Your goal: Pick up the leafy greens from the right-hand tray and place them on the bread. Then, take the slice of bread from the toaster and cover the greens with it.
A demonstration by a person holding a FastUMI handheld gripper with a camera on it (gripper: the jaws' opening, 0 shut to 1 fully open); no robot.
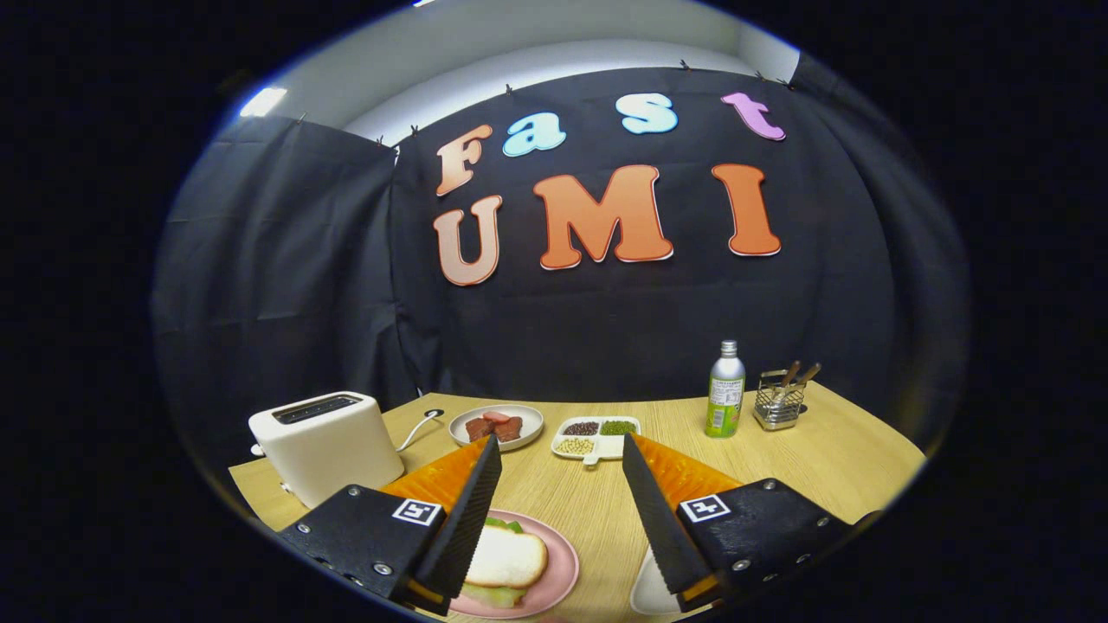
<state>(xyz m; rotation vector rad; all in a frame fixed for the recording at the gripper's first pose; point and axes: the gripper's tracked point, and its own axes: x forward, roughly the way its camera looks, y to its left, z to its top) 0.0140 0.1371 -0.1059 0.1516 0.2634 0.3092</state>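
**Inspector:** Start with the worktop point(805, 450). Pale wood grain, level, backed by black cloth walls under a white ceiling. Nothing spilled on the bare part that I can see.

**Assistant:** And the step in hand?

**Inspector:** By my judgement, the closing one. On the pink plate point(558, 567), just ahead of and below the tool point(561, 454), a slice of bread point(509, 558) lies over the leafy greens point(500, 594), which show at its near and far edges. The toaster point(325, 443), beyond the left finger, shows dark slots; I cannot tell whether anything remains inside.

**Assistant:** The tool's state?

**Inspector:** Fingers wide apart, holding nothing, raised clear of the plate. If the top slice is judged crooked, a light nudge from one finger would do; pressing down risks squeezing the greens out sideways. Otherwise, lift straight away and avoid dragging the slice.

**Assistant:** The right-hand tray?

**Inspector:** A white dish point(647, 593) sits beside the right finger, mostly hidden; its contents cannot be determined.

**Assistant:** Smaller items?

**Inspector:** Well beyond the fingers: a round plate of reddish-brown pieces point(496, 426), a divided dish of beans point(597, 437), a bottle point(725, 389), then a wire caddy with utensils point(779, 402). All stand apart from the working area.
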